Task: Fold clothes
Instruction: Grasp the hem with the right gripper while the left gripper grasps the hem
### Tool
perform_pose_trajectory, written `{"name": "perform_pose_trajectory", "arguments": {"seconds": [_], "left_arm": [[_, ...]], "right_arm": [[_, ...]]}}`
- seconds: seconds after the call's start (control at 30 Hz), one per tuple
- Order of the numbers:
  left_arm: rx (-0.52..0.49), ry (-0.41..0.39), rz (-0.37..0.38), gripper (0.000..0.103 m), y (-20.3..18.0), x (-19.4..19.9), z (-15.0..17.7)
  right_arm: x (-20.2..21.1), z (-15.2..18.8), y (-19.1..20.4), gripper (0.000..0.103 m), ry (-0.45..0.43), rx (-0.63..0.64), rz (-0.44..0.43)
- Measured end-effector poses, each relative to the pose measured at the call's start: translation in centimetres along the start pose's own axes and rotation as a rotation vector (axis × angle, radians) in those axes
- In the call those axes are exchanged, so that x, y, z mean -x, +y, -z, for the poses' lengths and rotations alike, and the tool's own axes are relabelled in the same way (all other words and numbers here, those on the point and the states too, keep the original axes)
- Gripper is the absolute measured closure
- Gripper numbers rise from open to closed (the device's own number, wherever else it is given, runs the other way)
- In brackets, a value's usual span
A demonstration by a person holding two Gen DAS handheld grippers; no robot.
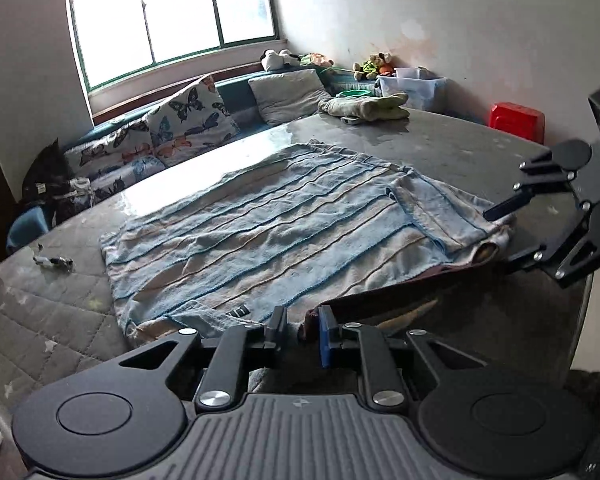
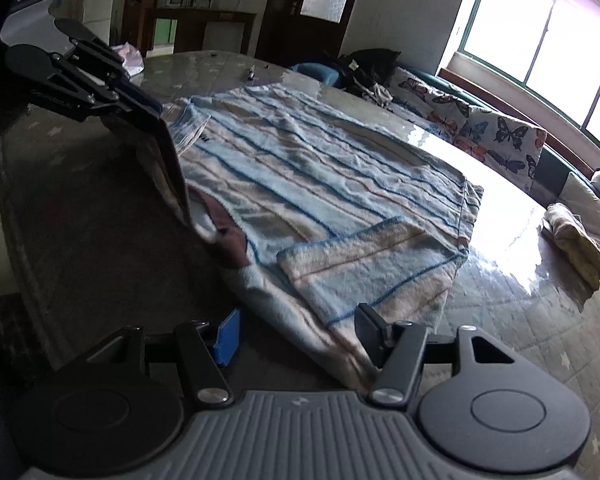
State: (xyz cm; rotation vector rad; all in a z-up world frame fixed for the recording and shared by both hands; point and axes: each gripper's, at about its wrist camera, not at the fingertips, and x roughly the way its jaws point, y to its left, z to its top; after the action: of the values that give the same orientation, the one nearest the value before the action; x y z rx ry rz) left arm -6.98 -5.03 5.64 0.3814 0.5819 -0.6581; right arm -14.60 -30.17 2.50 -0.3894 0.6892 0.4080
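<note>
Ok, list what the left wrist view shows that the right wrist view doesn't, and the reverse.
Only the left wrist view: the red stool, the clear storage bin and the stuffed toys along the far wall.

Only the right wrist view: a dark wooden door and a cabinet behind the table.

Both share: the striped blue garment spread on the table, the butterfly cushions, the window, the left gripper shut on the garment's near edge, and the right gripper open.

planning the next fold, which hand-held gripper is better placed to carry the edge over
Left: the left hand-held gripper is already shut on the striped garment's lifted near edge, while the right hand-held gripper is open.
</note>
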Motion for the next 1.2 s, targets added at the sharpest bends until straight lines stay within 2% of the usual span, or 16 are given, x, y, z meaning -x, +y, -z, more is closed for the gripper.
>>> {"name": "perform_pose_trajectory", "arguments": {"seconds": [0.03,0.2,0.23,0.27,0.3,0.5,0.67,0.77,0.83,0.9,0.97,1.03,1.2], "left_arm": [[0.005,0.003,0.001,0.085,0.1,-0.1,0.0],[0.010,0.010,-0.009,0.081,0.0,0.3,0.7],[0.007,0.010,-0.013,0.079,-0.2,0.6,1.0],[0.004,0.010,-0.017,0.070,-0.3,0.8,1.2],[0.001,0.010,-0.021,0.062,-0.4,1.1,1.5],[-0.075,0.016,-0.069,0.051,-1.7,2.2,3.2],[-0.142,0.037,-0.132,0.050,-2.1,2.0,4.5],[-0.164,0.050,-0.137,0.050,-1.8,1.7,4.8],[-0.182,0.055,-0.138,0.059,-1.7,1.5,5.0],[-0.201,0.057,-0.140,0.078,-1.6,1.3,5.2],[-0.195,0.054,-0.140,0.088,-1.3,1.5,5.2],[-0.183,0.035,-0.143,0.092,-1.1,2.0,5.1],[-0.154,-0.022,-0.171,0.094,-1.3,4.1,4.6]], "right_arm": [[-0.3,-0.1,-0.1,0.051,-0.008,-0.011,-0.006],[-1.4,-0.9,-1.6,0.080,-0.016,-0.132,-0.066],[-1.4,-1.0,-1.8,0.082,-0.019,-0.149,-0.072],[-1.4,-1.2,-2.2,0.086,-0.025,-0.172,-0.081],[-1.3,-1.4,-2.5,0.087,-0.030,-0.191,-0.087],[-0.4,-2.7,-3.5,0.090,-0.073,-0.269,-0.096],[0.1,-3.7,-3.8,0.090,-0.110,-0.281,-0.081],[0.5,-4.0,-3.9,0.090,-0.127,-0.286,-0.072],[0.7,-4.1,-3.8,0.090,-0.136,-0.290,-0.066],[0.7,-4.2,-3.8,0.090,-0.141,-0.293,-0.058],[0.8,-4.0,-3.6,0.092,-0.143,-0.293,-0.049],[0.9,-3.7,-3.6,0.093,-0.146,-0.295,-0.044],[2.4,-3.3,-3.1,0.095,-0.168,-0.296,-0.044]]}}
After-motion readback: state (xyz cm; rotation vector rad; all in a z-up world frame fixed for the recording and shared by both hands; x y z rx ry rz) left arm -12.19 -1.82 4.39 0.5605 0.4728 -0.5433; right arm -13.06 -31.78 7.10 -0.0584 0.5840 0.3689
